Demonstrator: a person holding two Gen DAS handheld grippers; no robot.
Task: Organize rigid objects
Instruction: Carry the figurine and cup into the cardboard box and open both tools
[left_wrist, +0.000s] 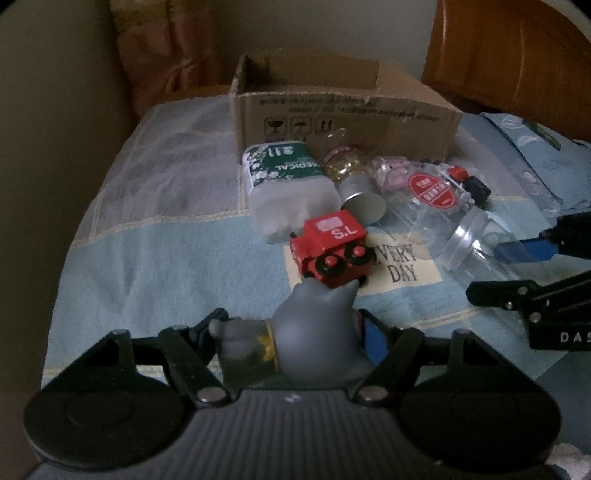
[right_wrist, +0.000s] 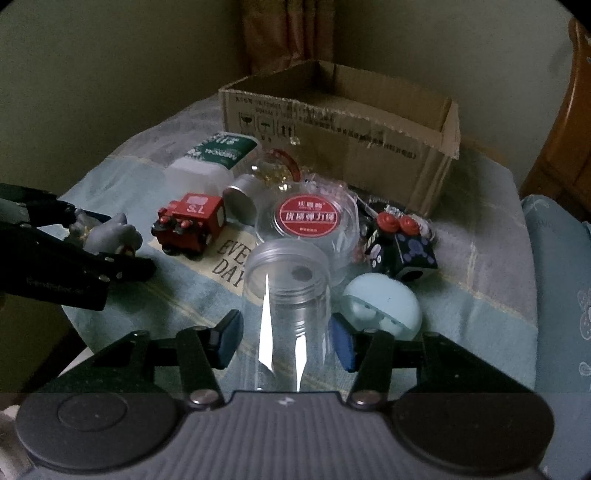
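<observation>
My left gripper (left_wrist: 295, 328) is shut on a grey cat figurine (left_wrist: 314, 336), low over the blue quilt; it also shows in the right wrist view (right_wrist: 110, 232). My right gripper (right_wrist: 286, 341) is open, its blue pads on either side of a clear plastic jar (right_wrist: 288, 295) without touching it. The jar also shows in the left wrist view (left_wrist: 465, 240). A red toy train (left_wrist: 332, 247) lies just ahead of the cat. An open cardboard box (left_wrist: 332, 107) stands at the back.
Before the box lie a green-labelled white bottle (left_wrist: 284, 184), a glitter bottle with silver cap (left_wrist: 351, 181), a clear round tub with red label (right_wrist: 306, 221), a black cube toy (right_wrist: 402, 247) and a pale blue ball (right_wrist: 384, 310). A wooden headboard (left_wrist: 517, 55) stands at right.
</observation>
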